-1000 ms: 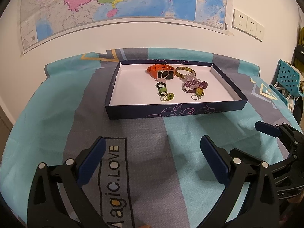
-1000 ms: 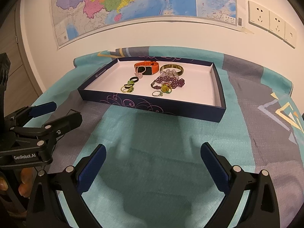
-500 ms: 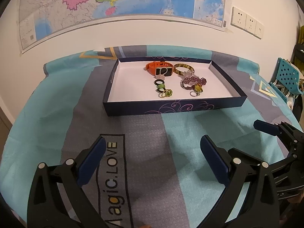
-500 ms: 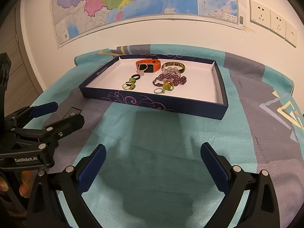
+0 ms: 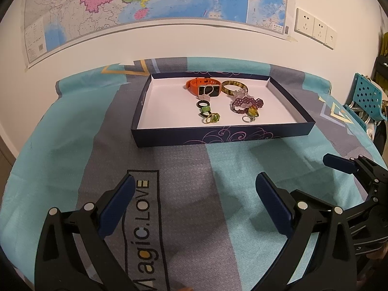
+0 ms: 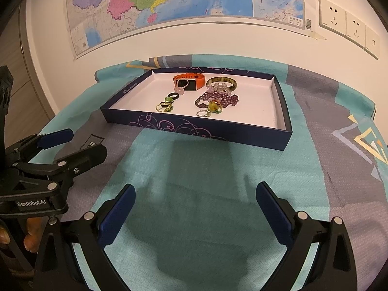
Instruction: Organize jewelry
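Note:
A shallow dark blue box (image 5: pixel 218 137) (image 6: pixel 194 128) with a white floor sits on the table ahead. In it lie an orange watch (image 5: pixel 202 87) (image 6: pixel 191 81), a brown bangle (image 5: pixel 234 87) (image 6: pixel 222 82), a purple bead bracelet (image 5: pixel 246 103) (image 6: pixel 218 98) and several rings (image 5: pixel 208 114) (image 6: pixel 167 104). My left gripper (image 5: pixel 194 201) is open and empty, well short of the box. My right gripper (image 6: pixel 195 208) is open and empty, also short of the box. Each gripper shows at the edge of the other's view.
The table wears a teal and grey cloth (image 5: pixel 169 181) with "Magic.LOVE" print. A map (image 5: pixel 145 0) and wall sockets (image 5: pixel 315 28) hang on the wall behind. A teal chair (image 5: pixel 366 97) stands at the right.
Both grippers have drawn back a little and tilted up, so the box sits farther away and lower in the views. Nothing in the box has moved.

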A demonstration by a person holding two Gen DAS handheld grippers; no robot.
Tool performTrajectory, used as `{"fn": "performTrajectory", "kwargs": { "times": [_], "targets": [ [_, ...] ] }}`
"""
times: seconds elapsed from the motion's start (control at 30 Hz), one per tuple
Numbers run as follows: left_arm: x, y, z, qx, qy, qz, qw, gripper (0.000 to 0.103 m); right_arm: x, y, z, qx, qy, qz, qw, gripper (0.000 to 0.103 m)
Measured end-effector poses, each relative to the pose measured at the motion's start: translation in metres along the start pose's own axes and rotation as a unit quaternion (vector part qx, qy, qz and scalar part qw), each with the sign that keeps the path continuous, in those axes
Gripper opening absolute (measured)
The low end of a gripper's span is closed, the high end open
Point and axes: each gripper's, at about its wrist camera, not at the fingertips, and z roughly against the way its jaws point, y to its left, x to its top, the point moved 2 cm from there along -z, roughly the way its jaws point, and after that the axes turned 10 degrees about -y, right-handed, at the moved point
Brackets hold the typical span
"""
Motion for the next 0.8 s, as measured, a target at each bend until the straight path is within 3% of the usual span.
{"fn": "performTrajectory", "kwargs": {
  "times": [0.8],
  "targets": [
    [-0.0024, -0.0011, 0.0022, 0.000, -0.001, 0.002, 1.0000, 0.098, 0.0006, -0.0007, 0.0036, -0.002, -0.005, 0.000, 1.000, 0.096]
  ]
}}
